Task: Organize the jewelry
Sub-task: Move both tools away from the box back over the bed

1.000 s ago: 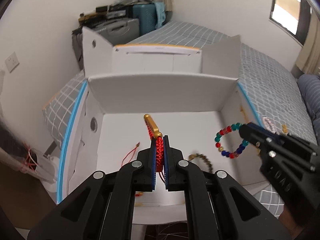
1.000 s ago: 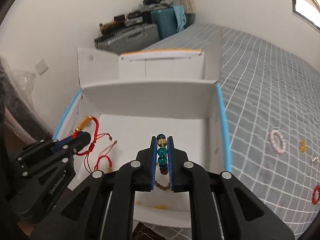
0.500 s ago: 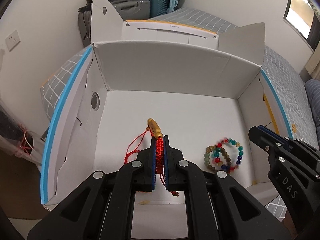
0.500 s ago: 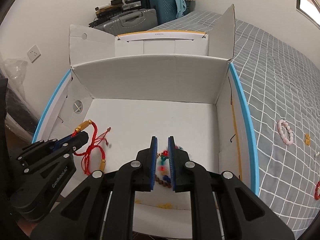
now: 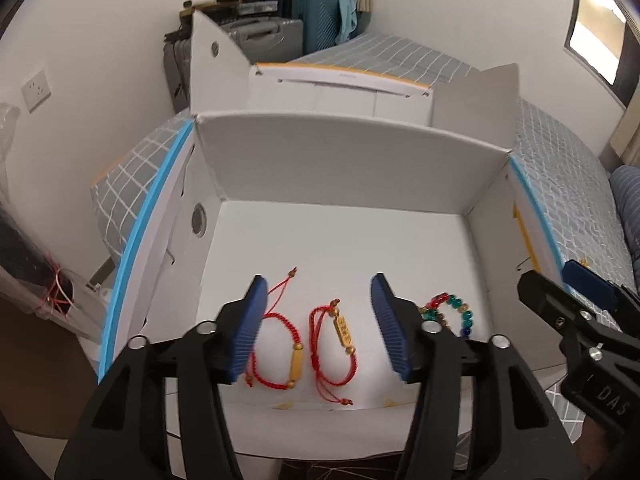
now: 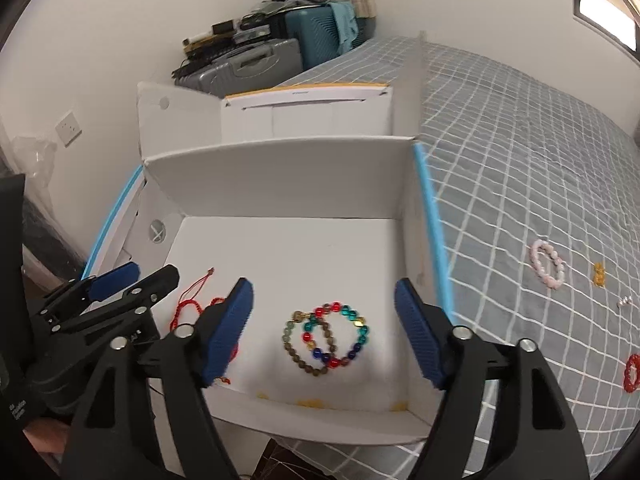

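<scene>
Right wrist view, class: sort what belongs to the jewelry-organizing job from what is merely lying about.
Job:
white box
multicolored bead bracelet
brown bead bracelet
red cord bracelets
pink bracelet
red bracelet

Lying about:
suitcases
wall socket

Both tools are matte black plastic, built like forked frames with triangular cut-outs along each arm. The left tongs (image 5: 320, 328) end in two dark blue ribbed pads (image 5: 250, 330), each set on a black finger, with a round silver screw head (image 5: 205, 327) just behind the pad and another further back on each side. The right tongs (image 6: 325, 330) are the same make: blue ribbed pads (image 6: 420, 336), black fingers, silver screws (image 6: 461, 332). Seen from the side, the body behind the right tongs carries pale embossed letters reading "DAS" (image 5: 608, 400), and the left body bears small white lettering too blurred to read.
</scene>
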A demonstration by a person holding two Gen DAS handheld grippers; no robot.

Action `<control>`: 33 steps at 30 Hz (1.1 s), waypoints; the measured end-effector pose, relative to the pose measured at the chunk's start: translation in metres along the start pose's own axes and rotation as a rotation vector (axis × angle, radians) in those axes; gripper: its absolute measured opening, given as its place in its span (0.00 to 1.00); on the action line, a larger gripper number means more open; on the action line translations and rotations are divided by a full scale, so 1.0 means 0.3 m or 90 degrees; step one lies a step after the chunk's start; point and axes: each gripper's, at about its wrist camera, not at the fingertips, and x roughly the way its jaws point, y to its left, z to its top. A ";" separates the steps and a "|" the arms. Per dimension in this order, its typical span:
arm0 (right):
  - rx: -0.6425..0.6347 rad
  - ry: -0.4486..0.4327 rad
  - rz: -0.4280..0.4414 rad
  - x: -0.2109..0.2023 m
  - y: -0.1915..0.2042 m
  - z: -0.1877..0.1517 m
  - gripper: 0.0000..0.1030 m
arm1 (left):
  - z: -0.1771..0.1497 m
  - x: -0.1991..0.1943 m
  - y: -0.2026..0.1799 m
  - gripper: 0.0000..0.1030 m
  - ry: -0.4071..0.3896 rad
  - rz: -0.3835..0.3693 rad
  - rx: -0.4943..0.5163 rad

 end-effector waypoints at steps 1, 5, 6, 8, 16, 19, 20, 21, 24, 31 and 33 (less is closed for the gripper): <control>0.005 -0.006 -0.003 -0.013 -0.019 0.002 0.78 | 0.000 -0.010 -0.018 0.60 -0.007 -0.003 0.007; 0.036 -0.019 -0.008 -0.052 -0.115 0.005 0.84 | 0.011 -0.027 -0.078 0.73 -0.028 -0.015 0.025; 0.043 -0.023 -0.010 -0.061 -0.136 0.006 0.87 | 0.015 -0.032 -0.104 0.76 -0.033 -0.019 0.033; 0.060 -0.036 -0.026 -0.090 -0.199 0.005 0.89 | 0.026 -0.042 -0.148 0.79 -0.042 -0.027 0.046; 0.099 -0.083 -0.096 -0.204 -0.425 -0.023 0.90 | 0.052 -0.068 -0.327 0.93 -0.066 -0.067 0.089; 0.121 -0.094 -0.115 -0.240 -0.511 -0.040 0.90 | 0.045 -0.071 -0.439 0.93 -0.068 -0.088 0.124; 0.125 -0.095 -0.122 -0.253 -0.543 -0.049 0.90 | 0.043 -0.075 -0.478 0.94 -0.071 -0.098 0.135; 0.129 -0.097 -0.131 -0.265 -0.574 -0.058 0.90 | 0.039 -0.079 -0.520 0.95 -0.073 -0.108 0.147; 0.145 -0.108 -0.173 -0.304 -0.671 -0.093 0.90 | 0.019 -0.089 -0.647 0.95 -0.092 -0.143 0.180; 0.180 -0.099 -0.264 -0.362 -0.913 -0.217 0.90 | -0.047 -0.032 -0.924 0.95 -0.088 -0.200 0.251; 0.193 -0.091 -0.293 -0.369 -0.983 -0.263 0.90 | -0.063 0.010 -0.977 0.95 -0.084 -0.199 0.259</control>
